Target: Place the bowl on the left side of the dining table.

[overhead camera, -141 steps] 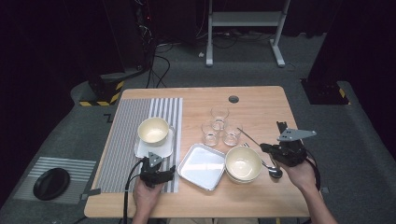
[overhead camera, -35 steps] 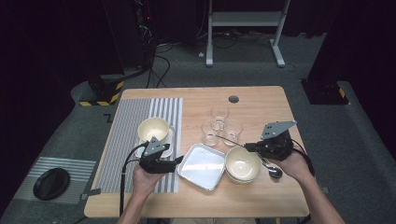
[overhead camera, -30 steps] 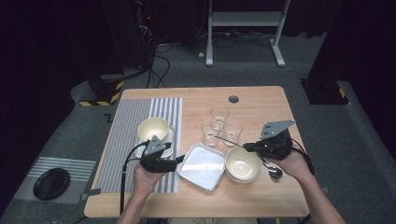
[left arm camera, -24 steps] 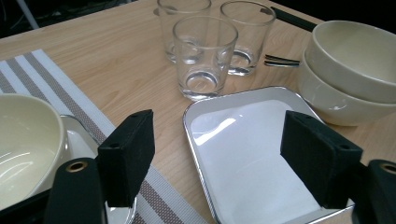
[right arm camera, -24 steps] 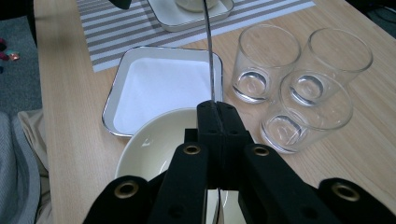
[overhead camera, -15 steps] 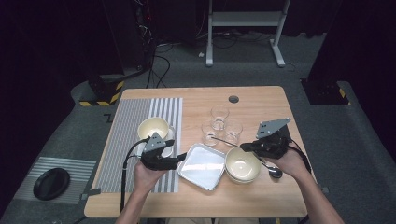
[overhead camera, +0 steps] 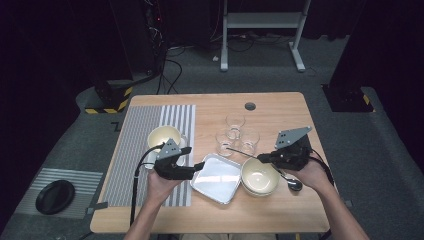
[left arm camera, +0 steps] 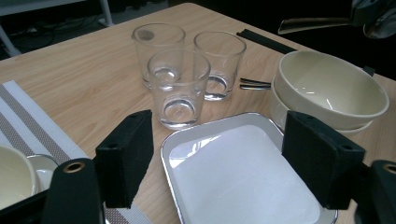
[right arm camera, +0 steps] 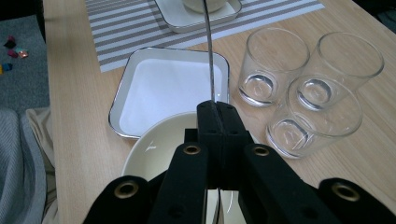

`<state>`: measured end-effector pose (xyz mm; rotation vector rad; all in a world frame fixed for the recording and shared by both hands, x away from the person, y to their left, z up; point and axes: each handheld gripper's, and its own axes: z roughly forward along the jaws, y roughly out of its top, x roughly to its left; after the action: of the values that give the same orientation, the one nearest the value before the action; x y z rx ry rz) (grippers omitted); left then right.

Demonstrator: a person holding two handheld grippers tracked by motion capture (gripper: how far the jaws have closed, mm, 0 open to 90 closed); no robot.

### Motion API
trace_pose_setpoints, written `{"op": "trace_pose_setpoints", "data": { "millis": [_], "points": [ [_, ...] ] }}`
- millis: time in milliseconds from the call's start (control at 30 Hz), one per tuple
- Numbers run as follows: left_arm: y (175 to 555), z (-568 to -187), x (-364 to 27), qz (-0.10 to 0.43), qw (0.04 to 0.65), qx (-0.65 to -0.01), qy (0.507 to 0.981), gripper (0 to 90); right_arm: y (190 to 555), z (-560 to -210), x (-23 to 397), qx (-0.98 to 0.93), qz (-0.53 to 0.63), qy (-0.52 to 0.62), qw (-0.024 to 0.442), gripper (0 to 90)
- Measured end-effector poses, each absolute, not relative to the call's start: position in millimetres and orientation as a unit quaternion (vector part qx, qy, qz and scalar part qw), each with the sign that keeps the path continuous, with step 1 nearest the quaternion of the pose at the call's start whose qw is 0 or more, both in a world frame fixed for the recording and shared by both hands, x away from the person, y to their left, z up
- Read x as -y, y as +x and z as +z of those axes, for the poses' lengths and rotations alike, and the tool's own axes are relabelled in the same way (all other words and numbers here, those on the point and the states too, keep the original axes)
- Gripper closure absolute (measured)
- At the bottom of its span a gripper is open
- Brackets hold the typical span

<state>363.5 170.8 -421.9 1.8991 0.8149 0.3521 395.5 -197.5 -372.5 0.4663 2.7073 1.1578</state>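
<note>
My left gripper (overhead camera: 198, 167) (left arm camera: 217, 161) is open, its black pads (left arm camera: 126, 161) standing wide apart at the near left edge of a white square plate (overhead camera: 216, 179) (left arm camera: 243, 179). Nothing is pressed between them. My right gripper (overhead camera: 261, 157) (right arm camera: 217, 109) is shut on a thin metal utensil (overhead camera: 240, 152) (right arm camera: 208, 51). The utensil's handle points out over the plate (right arm camera: 168, 86). Just below this gripper lies a cream bowl (overhead camera: 260, 176) (right arm camera: 163, 154) (left arm camera: 329, 88).
Three empty glasses (overhead camera: 235, 134) (left arm camera: 180, 77) (right arm camera: 299, 77) stand behind the plate. Another cream bowl (overhead camera: 165, 137) on a small tray rests on the striped placemat (overhead camera: 150, 130). A spoon (overhead camera: 292, 184) lies right of the bowl, with more cutlery (left arm camera: 254, 84) behind it.
Since the earliest frame both hands have come inward, the left up to the plate and the right over the bowl. Over the last second the left gripper crept slightly toward the plate.
</note>
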Motion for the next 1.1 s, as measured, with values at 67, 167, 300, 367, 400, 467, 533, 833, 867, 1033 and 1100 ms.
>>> {"op": "trace_pose_setpoints", "data": {
  "millis": [67, 167, 300, 367, 400, 467, 533, 833, 867, 1033, 1100],
  "points": [
    [363.6, -420.0, -169.8, 0.145, 0.506, -0.330, 0.784, 27.3, 395.3, -372.7, 197.0, -0.905, 0.387, 0.157, 0.078, 89.9],
    [364.4, -417.0, -168.6, 0.147, 0.506, -0.317, 0.789, 28.6, 395.0, -372.9, 196.1, -0.906, 0.386, 0.156, 0.076, 89.9],
    [363.4, -413.1, -165.0, 0.141, 0.513, -0.313, 0.786, 30.0, 395.8, -371.9, 194.0, -0.906, 0.387, 0.152, 0.073, 90.0],
    [363.6, -412.0, -163.2, 0.136, 0.518, -0.312, 0.785, 30.6, 395.8, -372.1, 193.2, -0.907, 0.387, 0.153, 0.068, 89.9],
    [363.6, -412.0, -163.2, 0.136, 0.518, -0.312, 0.785, 30.6, 395.8, -372.1, 193.2, -0.907, 0.387, 0.153, 0.068, 89.9],
    [364.5, -411.2, -161.6, 0.131, 0.521, -0.309, 0.785, 31.2, 397.0, -373.0, 191.9, -0.908, 0.386, 0.147, 0.067, 89.9],
    [364.7, -410.4, -161.0, 0.128, 0.522, -0.304, 0.787, 32.2, 397.1, -373.0, 191.6, -0.908, 0.388, 0.143, 0.064, 90.0],
    [365.4, -410.8, -159.1, 0.118, 0.527, -0.297, 0.788, 34.4, 396.7, -370.0, 187.8, -0.910, 0.389, 0.135, 0.054, 90.0],
    [365.4, -410.8, -159.1, 0.118, 0.527, -0.297, 0.788, 34.8, 397.0, -369.5, 187.2, -0.910, 0.389, 0.132, 0.055, 89.9],
    [365.9, -410.7, -158.3, 0.111, 0.532, -0.290, 0.788, 36.5, 397.9, -368.9, 184.8, -0.911, 0.390, 0.119, 0.056, 89.9],
    [365.8, -410.6, -158.5, 0.106, 0.535, -0.292, 0.786, 38.5, 398.1, -369.0, 184.4, -0.911, 0.390, 0.119, 0.055, 89.9]
  ]
}}
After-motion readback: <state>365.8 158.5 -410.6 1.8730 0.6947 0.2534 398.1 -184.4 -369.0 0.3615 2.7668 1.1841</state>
